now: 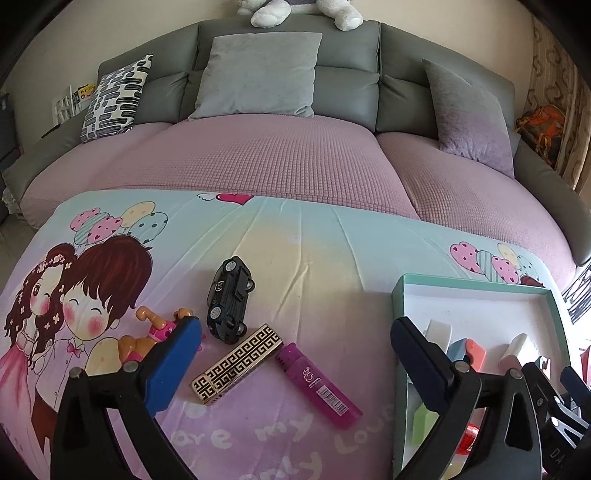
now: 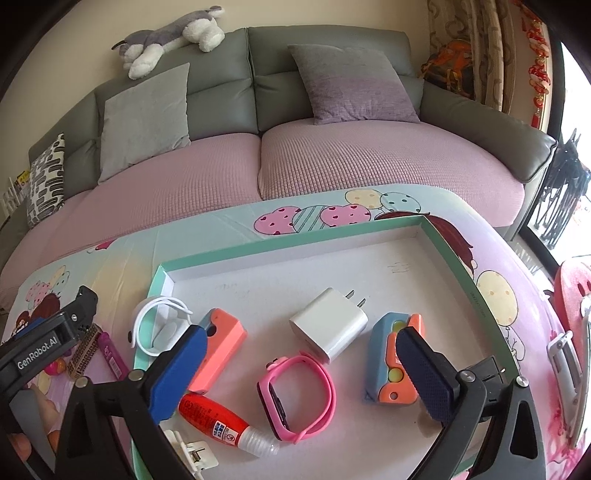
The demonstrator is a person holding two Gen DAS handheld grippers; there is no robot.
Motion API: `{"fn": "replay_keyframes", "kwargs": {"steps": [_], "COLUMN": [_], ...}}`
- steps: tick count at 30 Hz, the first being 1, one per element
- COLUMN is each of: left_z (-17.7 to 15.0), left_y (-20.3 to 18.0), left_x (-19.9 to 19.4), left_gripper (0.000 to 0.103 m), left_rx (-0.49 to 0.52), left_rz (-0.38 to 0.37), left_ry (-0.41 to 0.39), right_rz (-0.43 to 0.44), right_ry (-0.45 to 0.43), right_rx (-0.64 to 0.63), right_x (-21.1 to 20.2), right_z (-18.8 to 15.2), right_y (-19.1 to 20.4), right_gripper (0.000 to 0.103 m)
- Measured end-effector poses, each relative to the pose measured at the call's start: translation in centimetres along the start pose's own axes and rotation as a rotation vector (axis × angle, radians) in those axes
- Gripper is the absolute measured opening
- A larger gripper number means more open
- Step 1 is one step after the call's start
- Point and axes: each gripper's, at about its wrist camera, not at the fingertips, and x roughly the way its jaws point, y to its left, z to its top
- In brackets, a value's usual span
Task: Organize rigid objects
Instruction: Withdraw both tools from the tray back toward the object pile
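On the cartoon cloth, the left wrist view shows a black toy car (image 1: 230, 295), a black-and-gold patterned lighter box (image 1: 236, 363), a magenta lighter (image 1: 317, 386) and a small doll figure (image 1: 155, 332). My left gripper (image 1: 295, 362) is open and empty above the lighters. My right gripper (image 2: 299, 363) is open and empty over the green-rimmed tray (image 2: 295, 240), which holds a white charger (image 2: 328, 323), a pink watch (image 2: 295, 397), a red glue tube (image 2: 218, 419), an orange block (image 2: 218, 350), a blue-orange toy (image 2: 388, 358) and a white cable (image 2: 155, 325).
A grey sofa (image 1: 288, 66) with a pink cover and cushions stands behind the table. A plush dog (image 2: 173, 33) lies on its back. The tray (image 1: 476, 291) sits at the right in the left wrist view. A red object (image 2: 572, 295) lies at the table's right edge.
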Motion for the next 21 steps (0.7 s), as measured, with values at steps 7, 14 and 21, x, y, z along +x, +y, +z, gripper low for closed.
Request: {"fn": "replay_keyframes", "kwargs": {"steps": [7, 14, 21], "left_z": [0.1, 0.4, 0.8], "left_y": [-0.1, 0.9, 5.3], "left_x": [-0.1, -0.5, -1.2], "left_gripper": [0.102, 0.102, 0.102], "left_rx": [0.012, 0.024, -0.056], "left_rz": [0.002, 0.019, 0.1], "left_ry": [0.004, -0.001, -0.024], "right_rz": [0.0, 0.05, 0.131], "right_ry": [-0.015, -0.042, -0.038], "right_rx": [-0.011, -0.043, -0.087], "right_x": [-0.6, -1.7, -1.7], "right_z": [0.2, 0.6, 0.3], "right_y": [0.4, 2.5, 5.7], "right_gripper": [0.103, 0.103, 0.103]}}
